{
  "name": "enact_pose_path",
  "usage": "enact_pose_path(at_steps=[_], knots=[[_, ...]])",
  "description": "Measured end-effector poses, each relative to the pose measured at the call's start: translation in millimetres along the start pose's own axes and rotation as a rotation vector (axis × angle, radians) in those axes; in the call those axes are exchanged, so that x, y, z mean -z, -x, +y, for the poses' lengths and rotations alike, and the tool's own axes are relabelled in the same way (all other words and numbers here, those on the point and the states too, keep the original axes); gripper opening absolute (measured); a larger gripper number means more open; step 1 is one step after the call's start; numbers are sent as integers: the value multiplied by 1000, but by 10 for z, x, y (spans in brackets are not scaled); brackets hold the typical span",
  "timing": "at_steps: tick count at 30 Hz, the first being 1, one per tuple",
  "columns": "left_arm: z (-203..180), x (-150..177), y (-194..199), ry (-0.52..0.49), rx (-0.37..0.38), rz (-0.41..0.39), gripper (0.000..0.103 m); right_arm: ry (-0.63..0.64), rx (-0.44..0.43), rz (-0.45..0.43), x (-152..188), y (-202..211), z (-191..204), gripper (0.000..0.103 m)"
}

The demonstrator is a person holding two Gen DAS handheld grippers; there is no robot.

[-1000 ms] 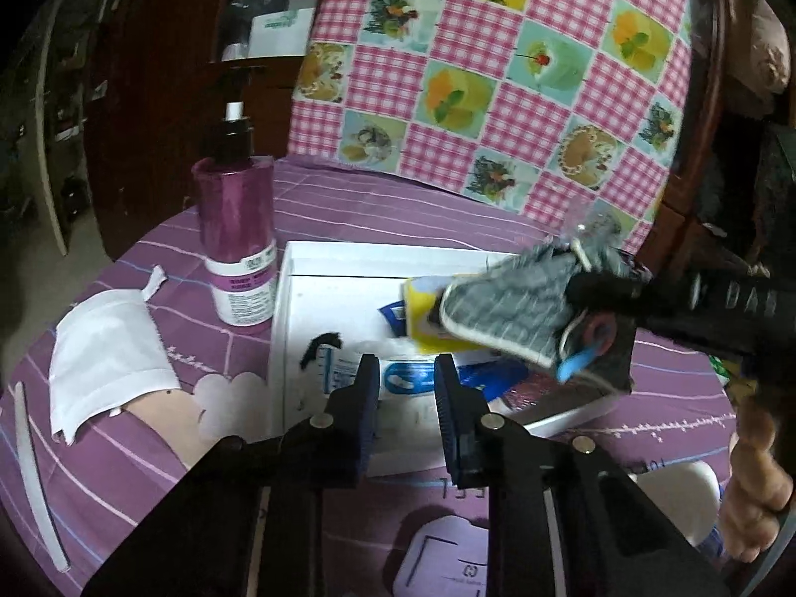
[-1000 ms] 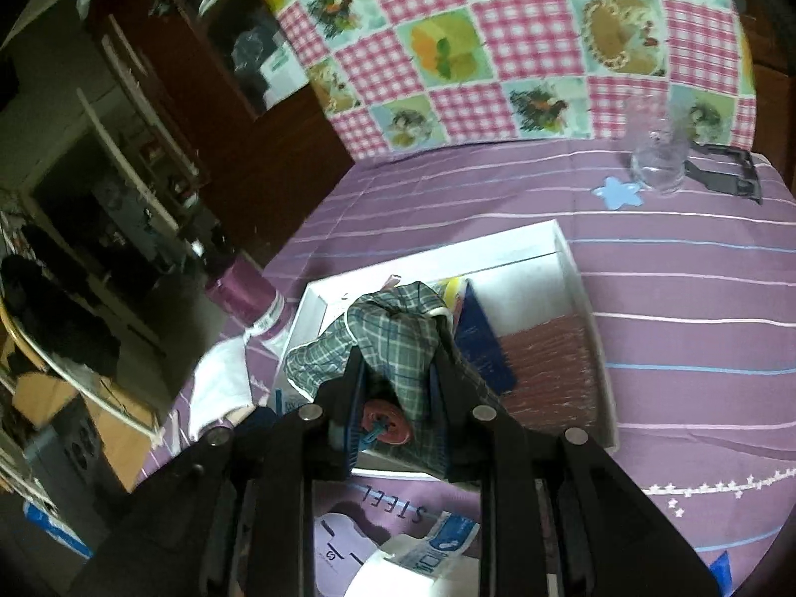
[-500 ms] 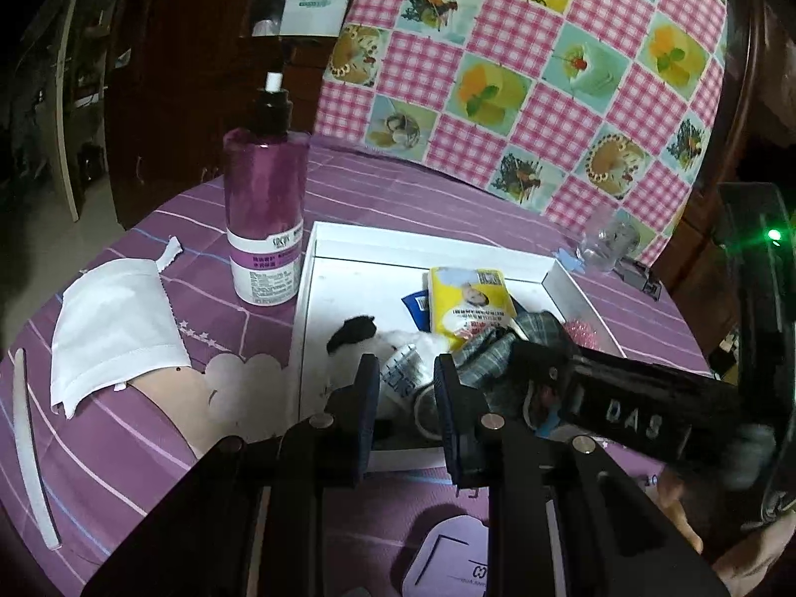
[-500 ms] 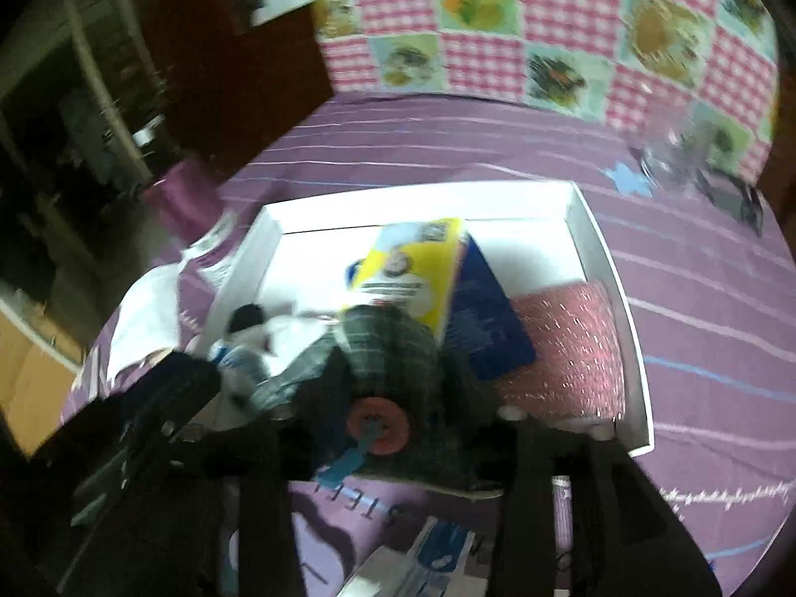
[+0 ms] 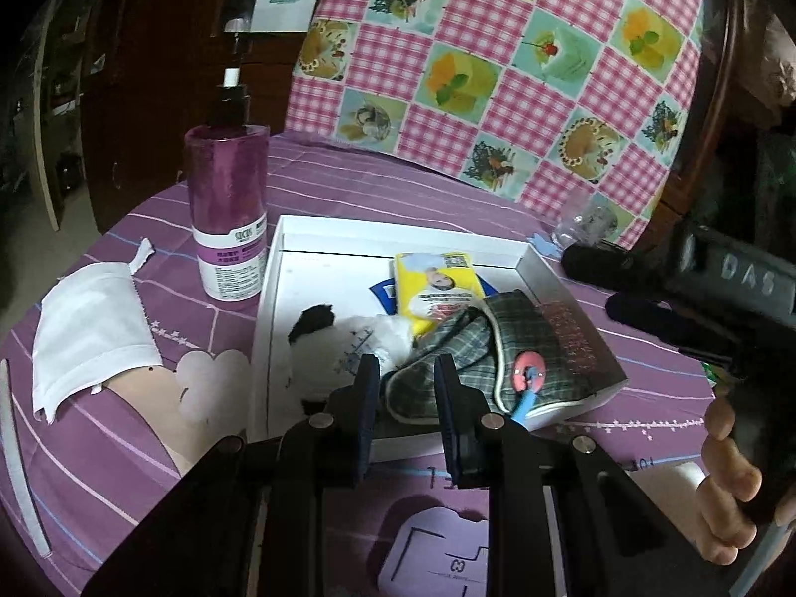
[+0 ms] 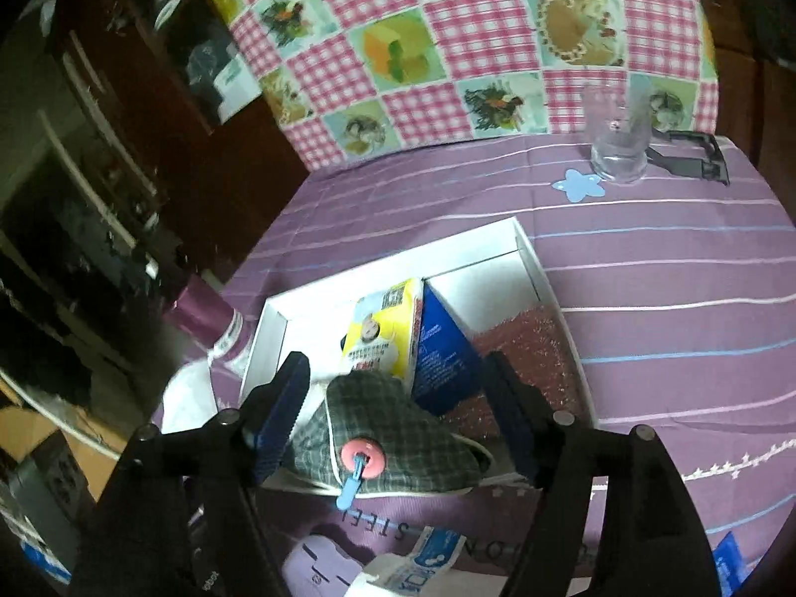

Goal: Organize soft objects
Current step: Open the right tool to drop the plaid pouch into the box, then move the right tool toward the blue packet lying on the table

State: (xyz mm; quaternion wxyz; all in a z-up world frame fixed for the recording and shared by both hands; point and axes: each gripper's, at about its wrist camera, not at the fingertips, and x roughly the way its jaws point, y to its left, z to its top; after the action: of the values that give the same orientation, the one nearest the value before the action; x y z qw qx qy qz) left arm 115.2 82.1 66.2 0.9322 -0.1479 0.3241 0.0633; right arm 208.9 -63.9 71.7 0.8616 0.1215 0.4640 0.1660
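A grey plaid cloth pouch with a pink button lies on the near edge of the white tray. My right gripper is open, its fingers either side of the pouch and just above it. It shows in the left wrist view as a black bar at the right. My left gripper hangs over the tray's near rim, its jaws a narrow gap apart and empty. In the tray lie a yellow tissue pack, a blue packet, a pink glitter pad and a white-and-black soft toy.
A purple pump bottle stands left of the tray. A white face mask lies at the left. A clear glass, a blue star sticker and a black clip sit at the far right. A checked cushion stands behind the table.
My right gripper lowered the plaid pouch onto the tray's near edge, opened and let it go. The left gripper moved little.
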Motion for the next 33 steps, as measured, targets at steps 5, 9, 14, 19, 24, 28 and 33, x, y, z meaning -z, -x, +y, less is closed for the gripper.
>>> enact_pose_path(at_steps=[5, 9, 14, 19, 24, 28, 33], knots=[[-52, -13, 69, -30, 30, -5, 22, 66, -37, 66, 25, 89, 141, 72], [-80, -19, 137, -44, 56, -16, 29, 85, 35, 37, 42, 276, 190, 72], [-190, 3, 208, -69, 108, -25, 38, 96, 269, 29, 151, 427, 72, 72], [-367, 54, 313, -131, 167, -37, 54, -16, 271, -46, 245, 713, -273, 72], [-510, 96, 415, -178, 238, -42, 55, -47, 243, -16, 365, 973, -517, 72], [-634, 147, 468, -196, 314, -22, 56, -69, 223, -21, 548, 1185, -688, 72], [-878, 286, 537, -287, 327, -30, 56, -86, 271, -37, 796, 1368, -892, 71]])
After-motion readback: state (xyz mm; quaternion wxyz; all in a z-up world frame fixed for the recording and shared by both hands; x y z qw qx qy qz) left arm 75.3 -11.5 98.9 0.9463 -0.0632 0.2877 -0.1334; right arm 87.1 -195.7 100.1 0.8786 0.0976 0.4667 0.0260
